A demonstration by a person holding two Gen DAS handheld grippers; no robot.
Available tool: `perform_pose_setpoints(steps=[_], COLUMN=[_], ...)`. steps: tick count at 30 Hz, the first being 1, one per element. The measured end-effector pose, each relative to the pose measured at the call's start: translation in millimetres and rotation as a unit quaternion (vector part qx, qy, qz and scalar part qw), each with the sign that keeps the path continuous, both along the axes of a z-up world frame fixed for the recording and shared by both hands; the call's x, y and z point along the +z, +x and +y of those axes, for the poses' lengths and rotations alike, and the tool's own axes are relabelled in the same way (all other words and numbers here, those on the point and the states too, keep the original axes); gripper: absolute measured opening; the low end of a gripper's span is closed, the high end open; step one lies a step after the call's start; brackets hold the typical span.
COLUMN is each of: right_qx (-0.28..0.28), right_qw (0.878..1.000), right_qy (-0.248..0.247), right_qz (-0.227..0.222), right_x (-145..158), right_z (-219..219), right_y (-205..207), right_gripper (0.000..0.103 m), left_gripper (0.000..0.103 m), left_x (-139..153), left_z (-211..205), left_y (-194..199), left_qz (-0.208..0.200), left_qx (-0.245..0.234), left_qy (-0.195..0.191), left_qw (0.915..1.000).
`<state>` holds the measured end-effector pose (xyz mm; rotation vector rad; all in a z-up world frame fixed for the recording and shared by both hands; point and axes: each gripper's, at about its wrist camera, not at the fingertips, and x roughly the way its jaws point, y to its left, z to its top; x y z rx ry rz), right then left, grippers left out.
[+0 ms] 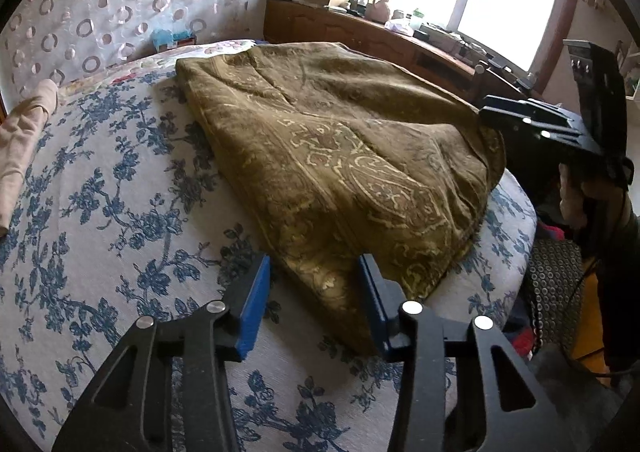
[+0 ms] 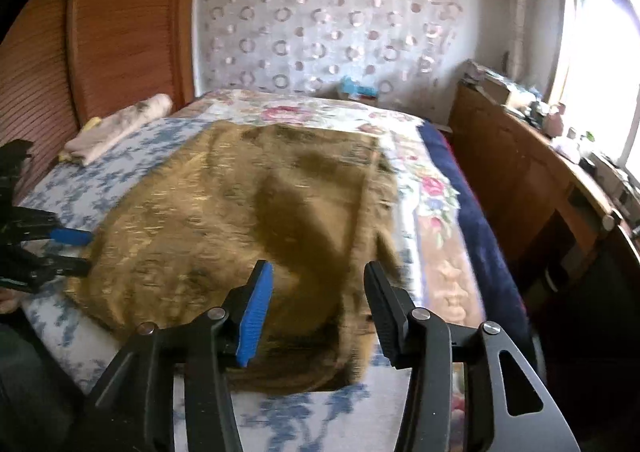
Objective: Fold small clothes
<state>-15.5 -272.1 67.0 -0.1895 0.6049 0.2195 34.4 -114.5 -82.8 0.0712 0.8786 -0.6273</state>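
The left gripper (image 1: 312, 292), black with blue pads, is spread wide over the near corner of the olive-gold paisley woven cloth (image 1: 340, 156), its pads either side of the corner and holding nothing. The right gripper (image 2: 318, 304) is likewise wide and empty above the cloth's (image 2: 240, 220) near hem. The cloth lies flat on the blue-floral white bedspread (image 1: 100, 192), with bare bedspread to its left. Farther back a folded beige garment (image 1: 24, 140) rests at the bed's edge, and a wooden dresser (image 2: 520, 180) flanks the bed under the window
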Motion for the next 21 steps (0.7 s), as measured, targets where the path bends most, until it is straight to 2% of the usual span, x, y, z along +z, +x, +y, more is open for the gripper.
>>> perform_pose_setpoints(steps=[8,9,11,12,13,18,21], right_qx=[0.065,0.070,0.082,0.085,0.087,0.096,0.103], right_qw=[0.997,0.997,0.995,0.995,0.994,0.993,0.992], right_qy=[0.006,0.004,-0.001,-0.002,-0.003,0.005,0.007], right_qz=[0.034,0.040,0.053,0.058,0.062,0.070,0.072], right_x=[-22.5,-26.0,-33.5,-35.5,-37.5,-35.0,-35.3], right_z=[36.1,39.0,42.3,43.0,43.5,36.7,39.8], right_y=[-7.7,-7.2,-6.6,-6.7,-7.2,-8.9,-11.4], right_gripper=[0.053,0.053,0.054,0.054,0.054,0.058,0.059], left_gripper=[0.044,0.041,0.020,0.017,0.009,0.004,0.003], left_x=[0.6,0.8,0.6,0.6,2.1,28.8,55.7], left_z=[0.5,0.6,-0.2,-0.9,-1.4,1.7,-1.1], left_y=[-6.3,-6.9,-7.5,-7.5,-7.9,-7.7,-4.3], left_qz=[0.002,0.003,0.009,0.012,0.011,-0.016,-0.049], left_qx=[-0.008,-0.011,-0.019,-0.022,-0.025,-0.026,-0.024], left_qy=[0.003,0.002,-0.001,-0.002,-0.003,-0.041,-0.054], left_qw=[1.0000,0.9999,0.9998,0.9997,0.9996,0.9987,0.9970])
